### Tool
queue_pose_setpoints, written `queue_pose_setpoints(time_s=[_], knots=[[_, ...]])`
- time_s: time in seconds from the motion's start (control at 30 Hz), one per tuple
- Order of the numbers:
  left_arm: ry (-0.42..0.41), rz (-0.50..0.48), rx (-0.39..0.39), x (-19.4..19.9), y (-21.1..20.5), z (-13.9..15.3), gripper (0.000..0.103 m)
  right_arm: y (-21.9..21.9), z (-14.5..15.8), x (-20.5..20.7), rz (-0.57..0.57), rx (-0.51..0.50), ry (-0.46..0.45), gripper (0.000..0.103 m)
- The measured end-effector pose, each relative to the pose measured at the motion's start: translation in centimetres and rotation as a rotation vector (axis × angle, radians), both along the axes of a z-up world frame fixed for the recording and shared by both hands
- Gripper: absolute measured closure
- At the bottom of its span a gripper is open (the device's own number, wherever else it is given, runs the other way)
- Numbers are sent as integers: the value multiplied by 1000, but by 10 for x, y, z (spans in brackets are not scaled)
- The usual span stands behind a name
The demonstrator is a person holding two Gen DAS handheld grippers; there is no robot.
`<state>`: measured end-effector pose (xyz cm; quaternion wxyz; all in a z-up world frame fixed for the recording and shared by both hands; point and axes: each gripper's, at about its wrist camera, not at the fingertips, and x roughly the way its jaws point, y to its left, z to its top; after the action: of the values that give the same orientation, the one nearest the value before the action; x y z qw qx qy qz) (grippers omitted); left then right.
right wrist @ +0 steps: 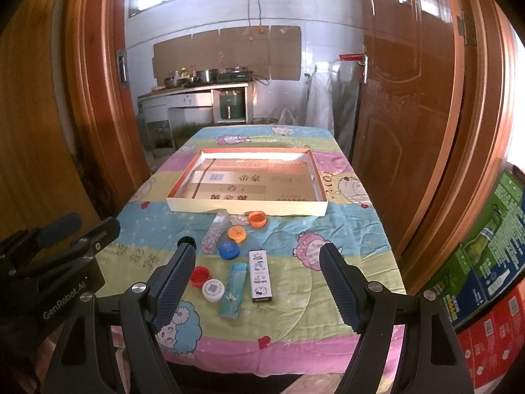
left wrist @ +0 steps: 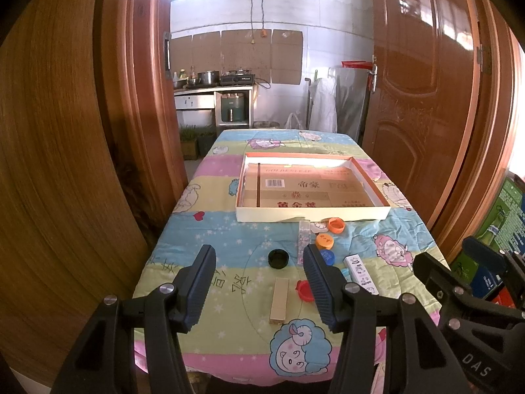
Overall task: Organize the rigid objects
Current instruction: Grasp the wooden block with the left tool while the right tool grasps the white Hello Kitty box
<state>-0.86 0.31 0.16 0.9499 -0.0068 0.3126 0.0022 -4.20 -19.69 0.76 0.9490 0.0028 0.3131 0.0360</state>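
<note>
Left tool (left wrist: 259,282): wooden block (left wrist: 279,300); right: lighter (right wrist: 233,290).

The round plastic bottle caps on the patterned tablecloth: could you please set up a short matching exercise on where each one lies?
Things:
1. black round plastic cap
2. white round plastic cap
3. blue round plastic cap

Places:
A. beside the red cap
B. just nearer than an orange cap
C. alone, left of the clear glitter tube

Pairs: 1-C, 2-A, 3-B
</note>
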Motion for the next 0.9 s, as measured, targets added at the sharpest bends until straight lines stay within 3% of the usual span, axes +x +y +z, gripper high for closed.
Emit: queue_pose_setpoints(time_s=[0.47, 0.9], knots=[[49, -44, -74, 10, 12, -23, 47, -9, -23, 9, -17, 1, 44, 24], [168, -182, -99, 29, -5, -88, 47, -24, -66, 31, -43, 17, 145, 24]])
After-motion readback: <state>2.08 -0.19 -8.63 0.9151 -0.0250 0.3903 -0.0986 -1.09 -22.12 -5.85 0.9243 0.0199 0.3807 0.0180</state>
